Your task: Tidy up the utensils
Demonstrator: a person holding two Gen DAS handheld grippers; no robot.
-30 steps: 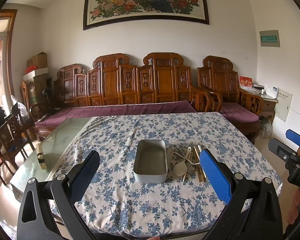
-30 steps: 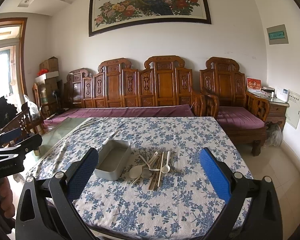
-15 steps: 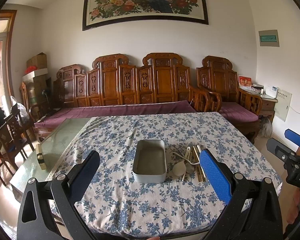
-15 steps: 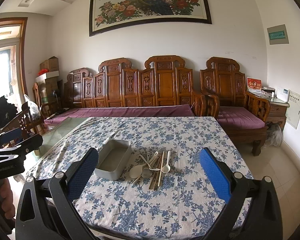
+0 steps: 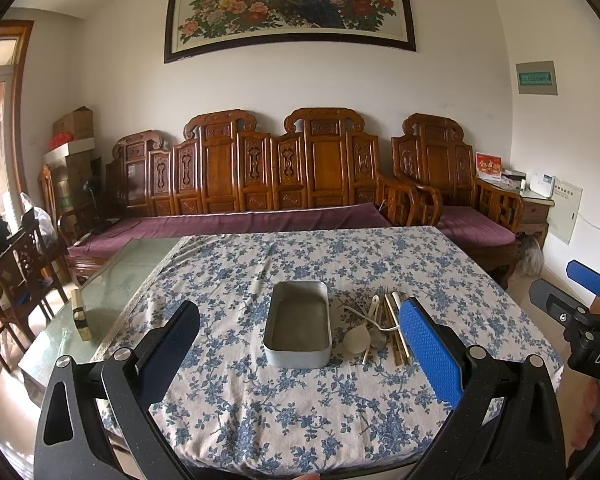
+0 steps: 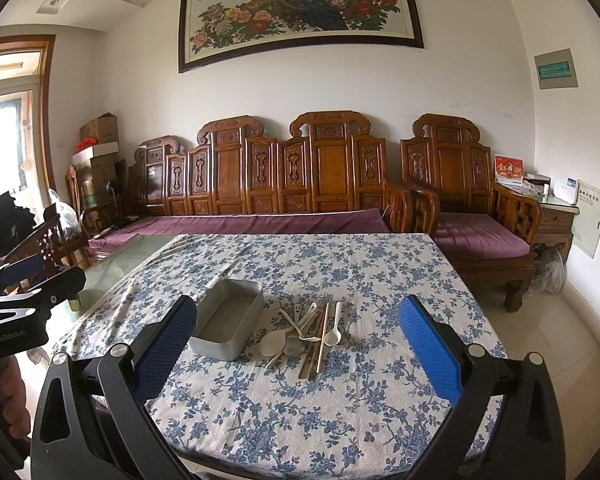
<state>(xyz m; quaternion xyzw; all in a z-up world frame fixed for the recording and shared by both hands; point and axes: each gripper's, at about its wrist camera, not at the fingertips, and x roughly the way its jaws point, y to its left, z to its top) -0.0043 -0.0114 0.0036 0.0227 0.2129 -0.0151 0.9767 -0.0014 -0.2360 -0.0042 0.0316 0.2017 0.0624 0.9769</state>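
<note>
The left gripper (image 5: 300, 344) and right gripper (image 6: 296, 340) both stand wide apart, holding nothing, above the near table edge. The metal box (image 5: 299, 329) lies just beside the utensil pile (image 5: 380, 328).

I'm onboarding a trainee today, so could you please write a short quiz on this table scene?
1. True or false: the tin already holds utensils.
2. Which side of the tin do the utensils lie on: A) left B) right C) behind?
3. Fill in: both the left tool and the right tool are ____.

Key: 1 false, the tin is empty; 2 B, the pile lies on the cloth at its right; 3 open, each holding nothing.
</note>
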